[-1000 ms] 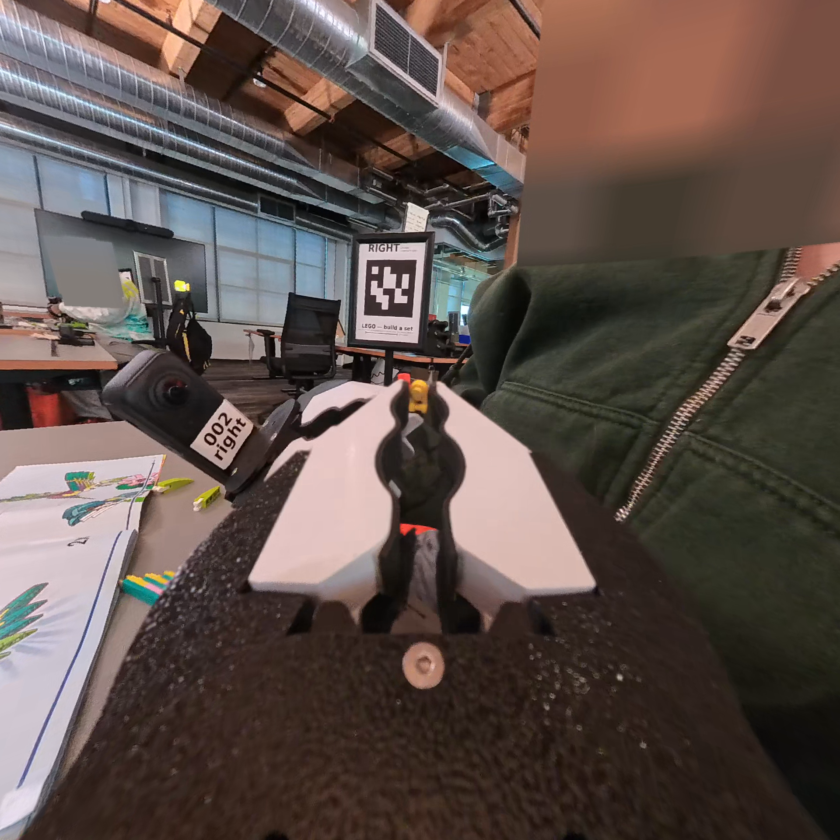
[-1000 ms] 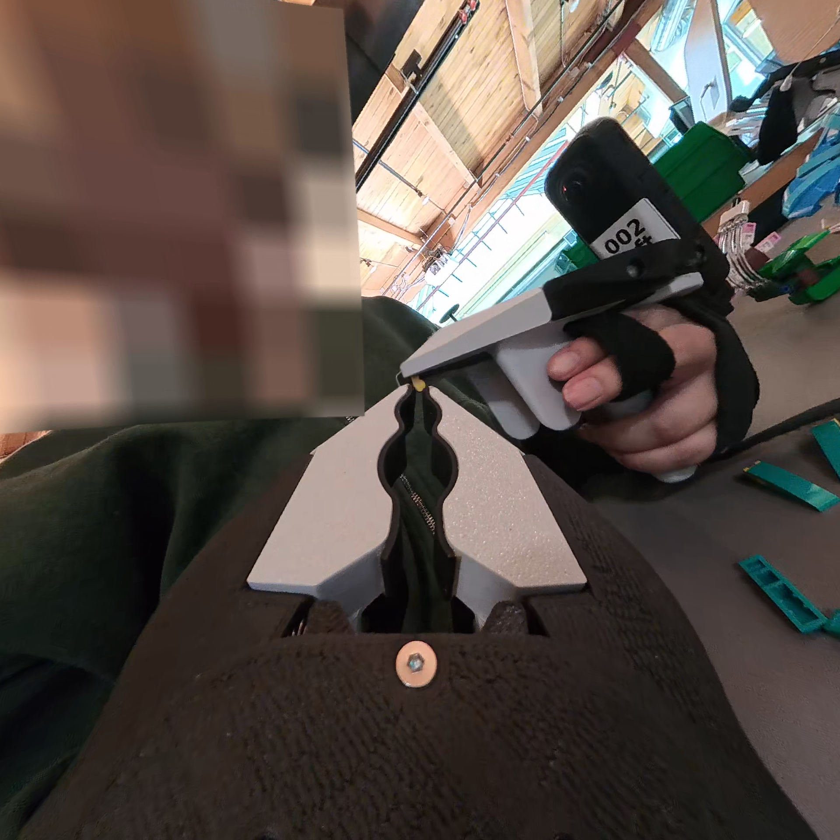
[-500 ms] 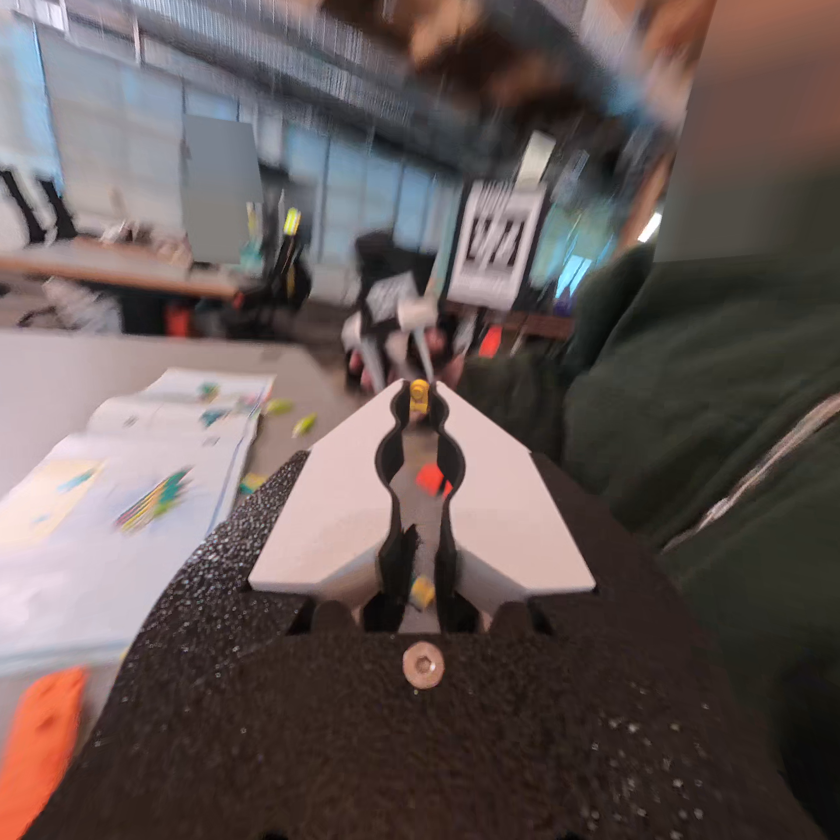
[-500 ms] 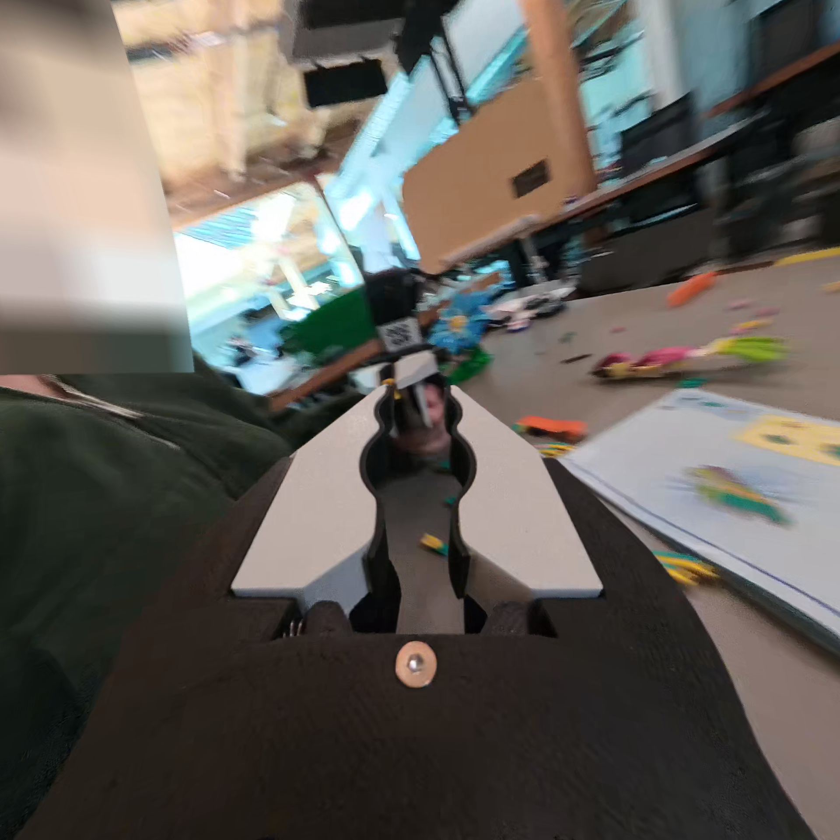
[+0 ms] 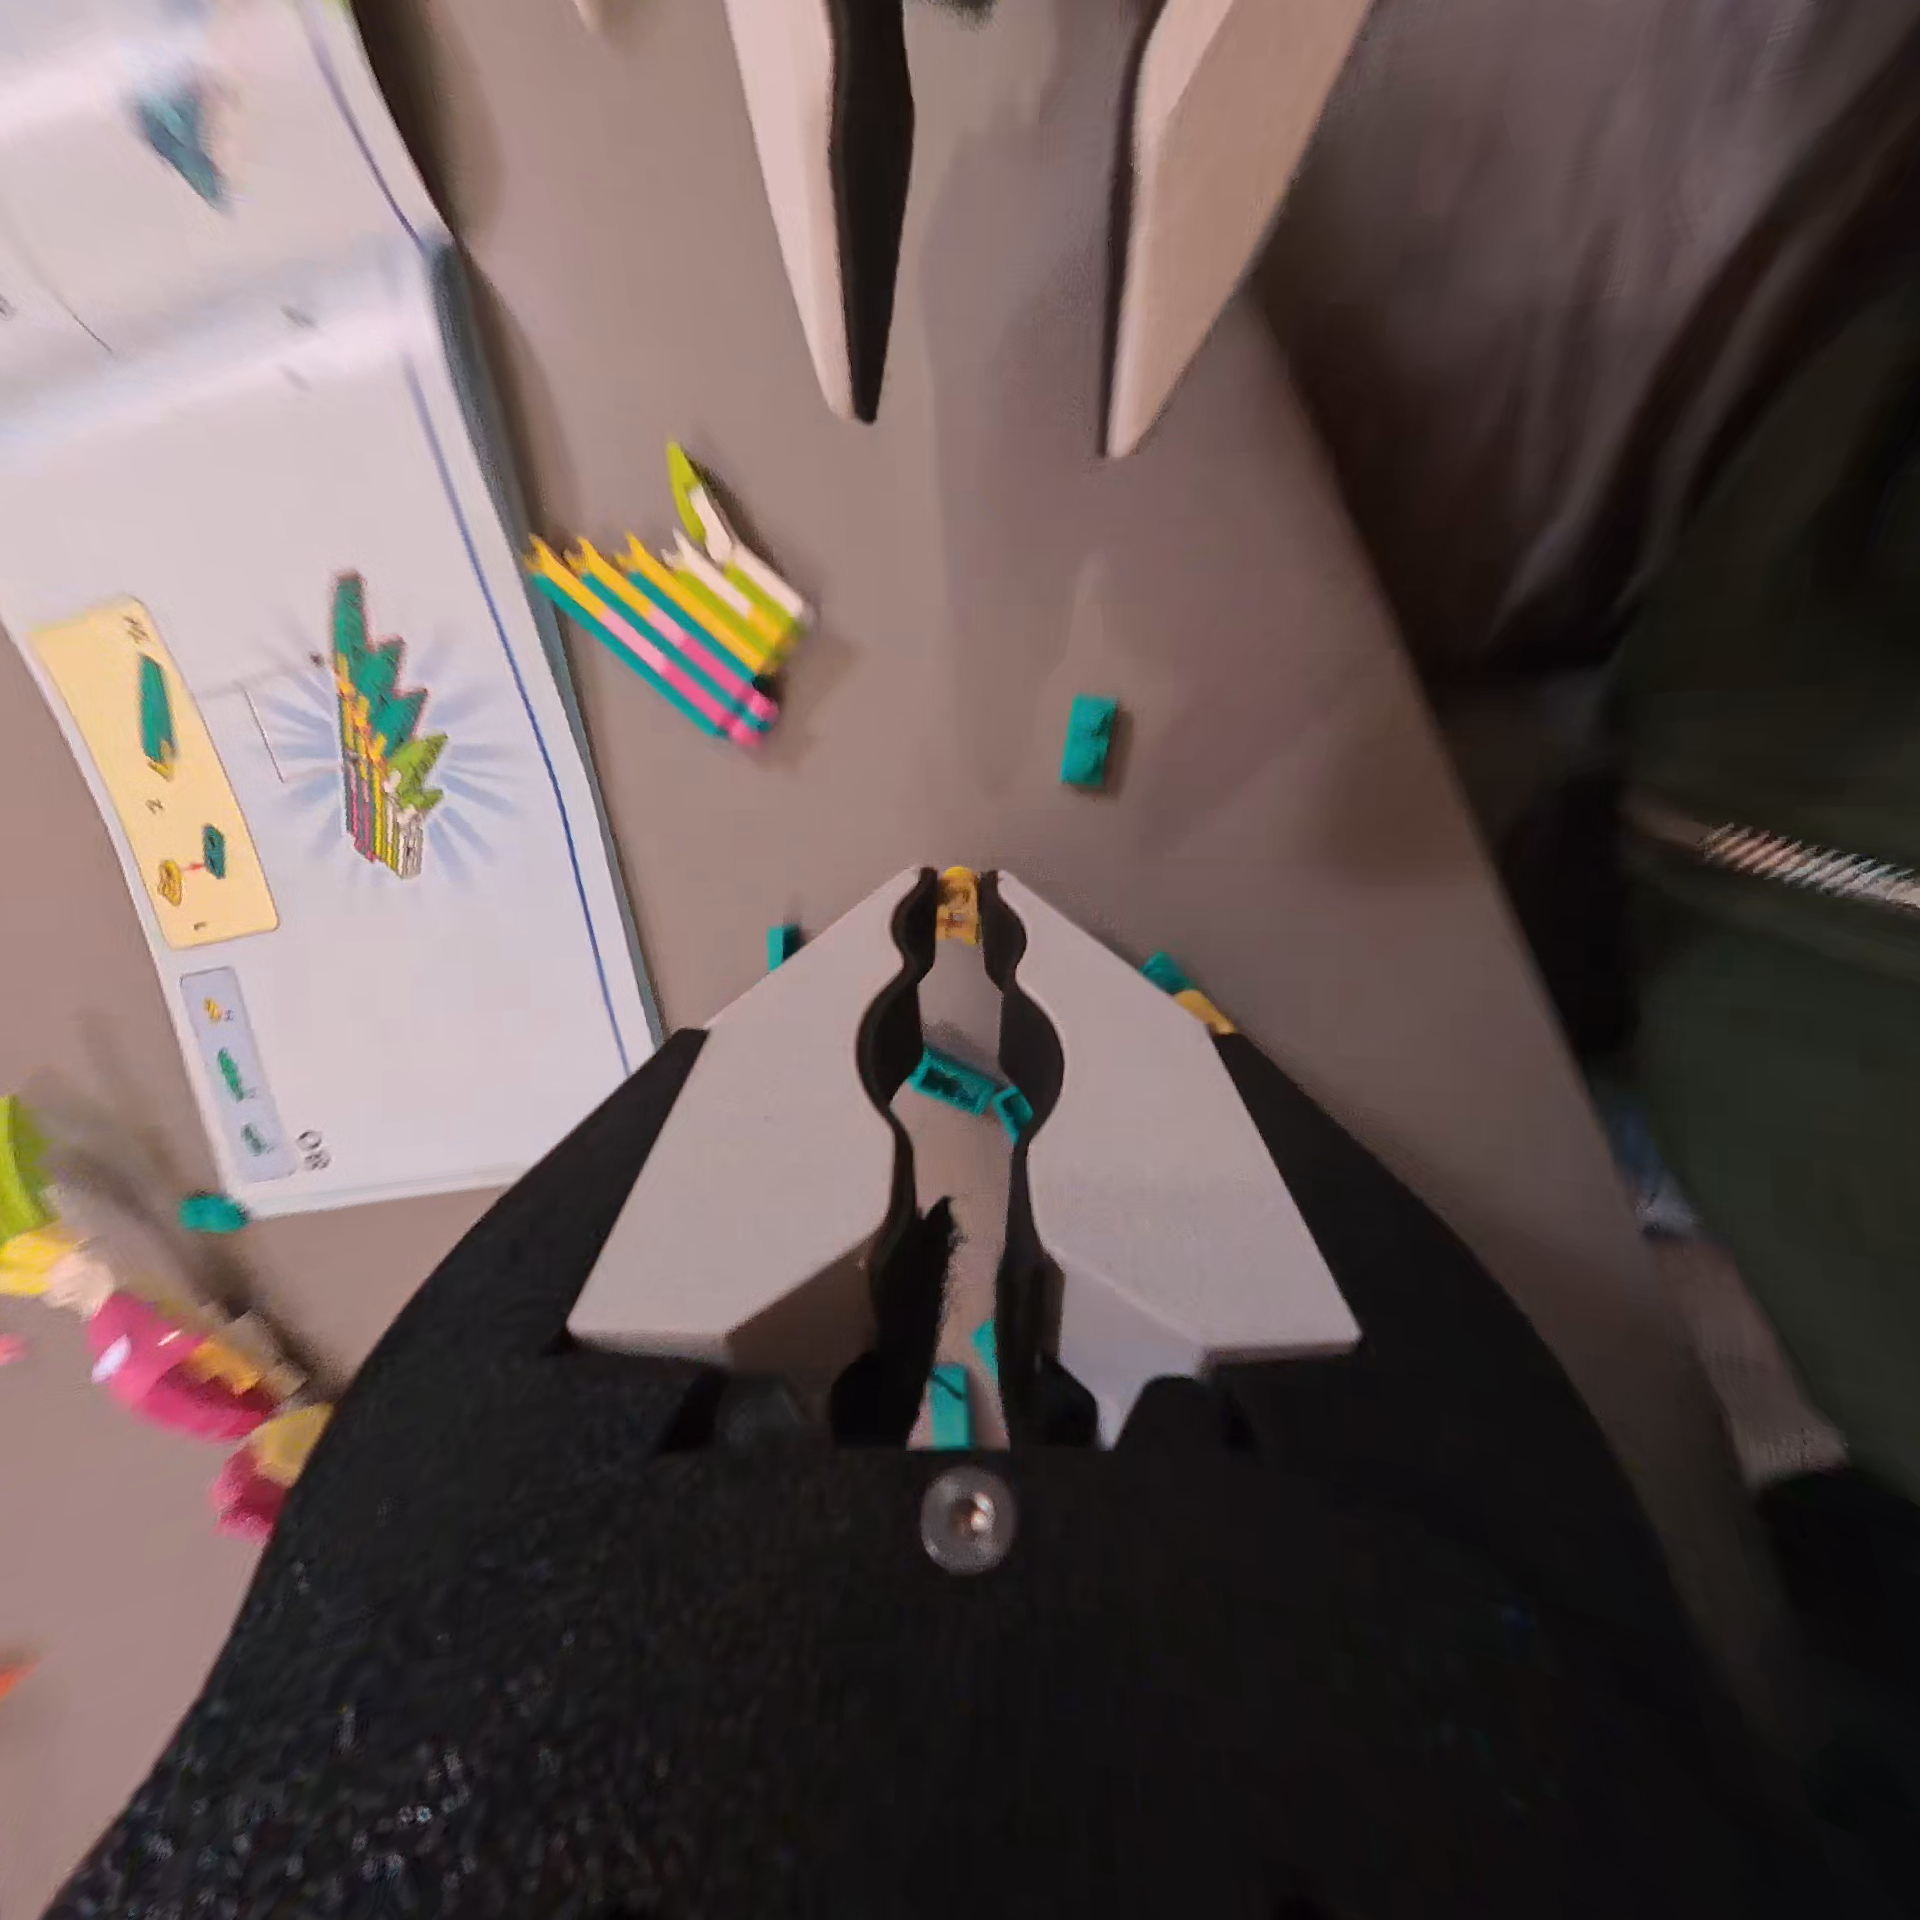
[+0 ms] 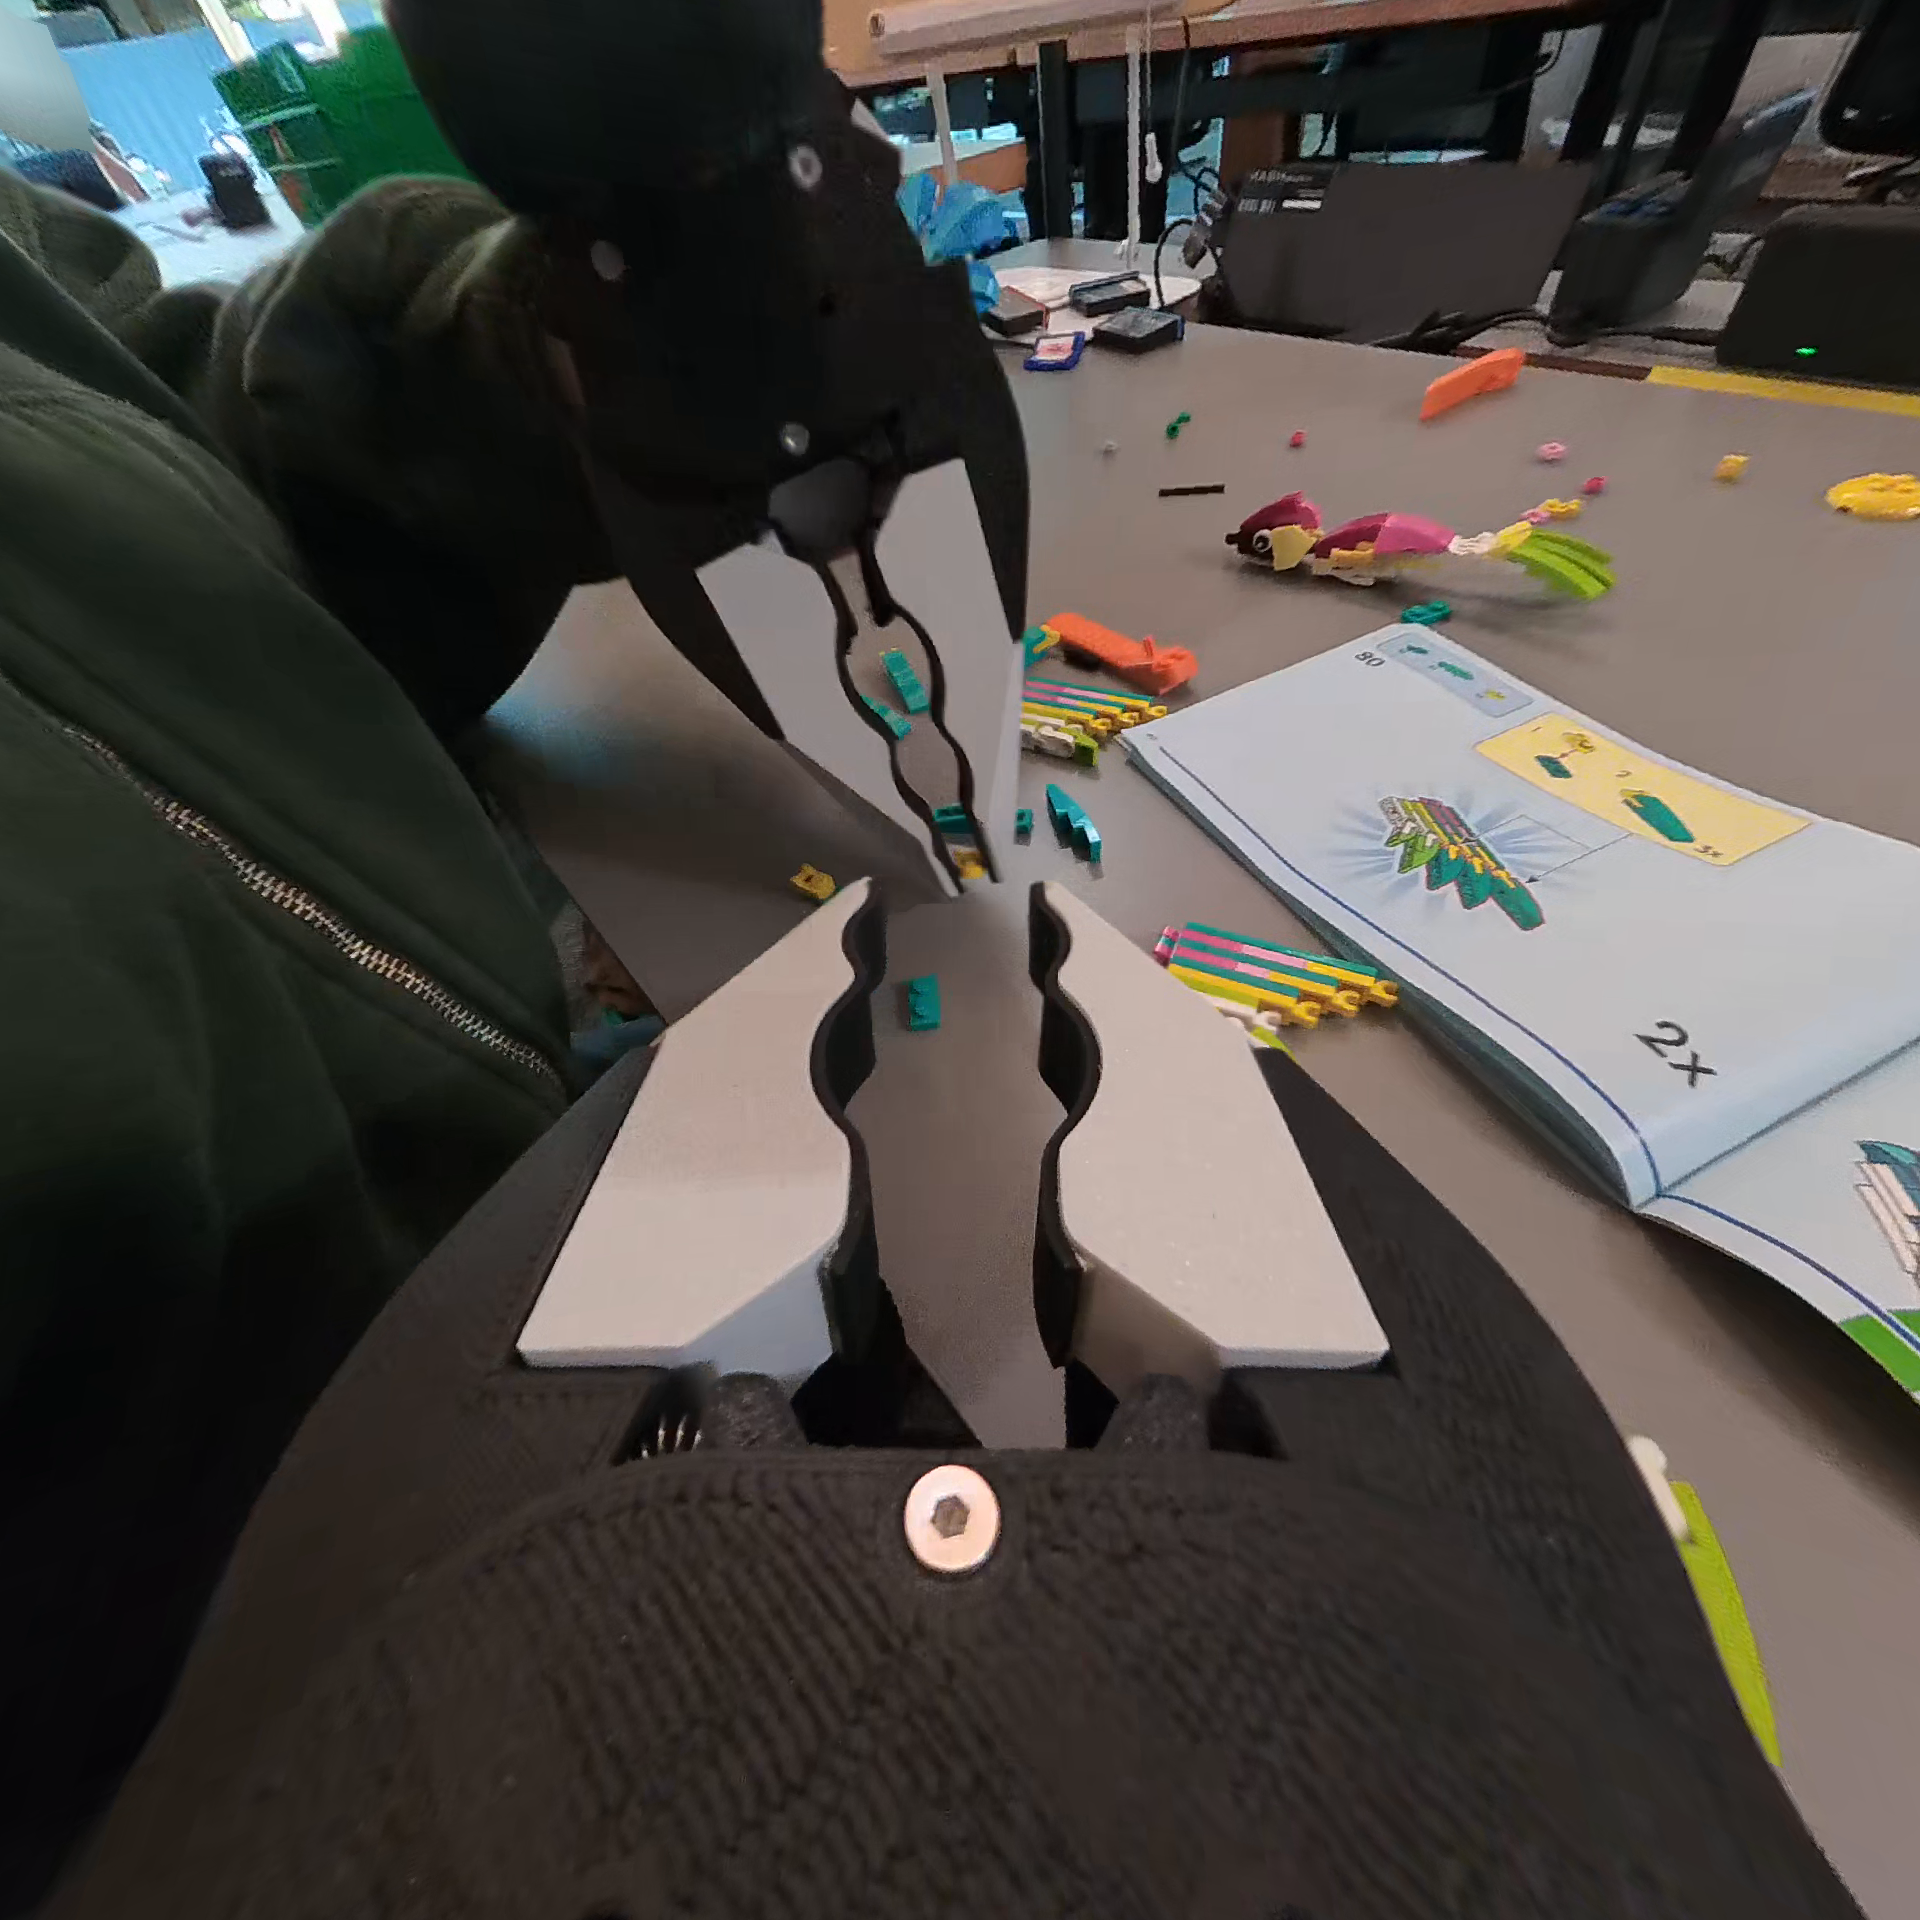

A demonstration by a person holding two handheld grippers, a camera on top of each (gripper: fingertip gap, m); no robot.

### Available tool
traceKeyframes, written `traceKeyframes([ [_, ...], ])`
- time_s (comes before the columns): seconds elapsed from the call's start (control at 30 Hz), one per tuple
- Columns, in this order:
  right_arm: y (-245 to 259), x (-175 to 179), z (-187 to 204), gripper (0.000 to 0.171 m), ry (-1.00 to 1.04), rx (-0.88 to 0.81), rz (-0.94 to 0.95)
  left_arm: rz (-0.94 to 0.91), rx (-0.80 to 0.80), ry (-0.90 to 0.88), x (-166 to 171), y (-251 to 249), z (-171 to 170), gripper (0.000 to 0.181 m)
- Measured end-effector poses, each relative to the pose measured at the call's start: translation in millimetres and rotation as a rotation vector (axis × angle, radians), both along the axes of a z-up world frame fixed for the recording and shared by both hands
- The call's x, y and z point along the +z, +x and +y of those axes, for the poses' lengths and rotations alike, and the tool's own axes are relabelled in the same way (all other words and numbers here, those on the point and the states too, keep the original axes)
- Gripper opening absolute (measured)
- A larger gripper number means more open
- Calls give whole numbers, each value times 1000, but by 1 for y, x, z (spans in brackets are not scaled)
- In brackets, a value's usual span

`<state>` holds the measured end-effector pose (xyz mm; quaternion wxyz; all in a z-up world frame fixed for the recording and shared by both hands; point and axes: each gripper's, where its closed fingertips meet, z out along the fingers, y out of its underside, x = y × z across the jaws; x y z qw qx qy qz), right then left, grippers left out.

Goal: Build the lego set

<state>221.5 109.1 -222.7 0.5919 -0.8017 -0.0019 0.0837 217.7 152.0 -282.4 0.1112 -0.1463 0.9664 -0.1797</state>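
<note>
Your left gripper (image 5: 958,902) pinches a small yellow piece (image 5: 957,906) at its very fingertips, jaws nearly closed around it, just above centre of the left wrist frame; motion blur there hides which way the piece's long axis runs. Your right gripper (image 6: 951,896) stands with its jaws apart and holds nothing, its tips framing a small teal brick (image 6: 923,1003) lying on the grey table (image 6: 1351,436), long axis running roughly up the frame. A striped wing assembly (image 6: 1273,975) lies right of centre, stripes running left to right, touching the open instruction booklet (image 6: 1558,935). A pink bird model (image 6: 1423,545) sits upper right, head pointing left.
</note>
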Motion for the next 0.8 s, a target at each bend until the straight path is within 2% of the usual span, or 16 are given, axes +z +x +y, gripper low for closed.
traceKeyframes([
  [0.03,-2,-1,0,26,3,7,6,17,-5,48,-4,-1,2,6],
  [0.1,-3,-2,0,26,1,12,4,50,-25,101,-12,-5,2,6],
  [0.4,-8,-14,-3,26,-37,25,-22,125,18,97,-13,-6,3,6],
  [0.67,-18,-32,8,28,-108,73,13,173,53,33,-11,-10,8,31],
  [0.8,-19,-49,11,28,-215,79,-7,166,76,-36,-12,-9,13,30],
])
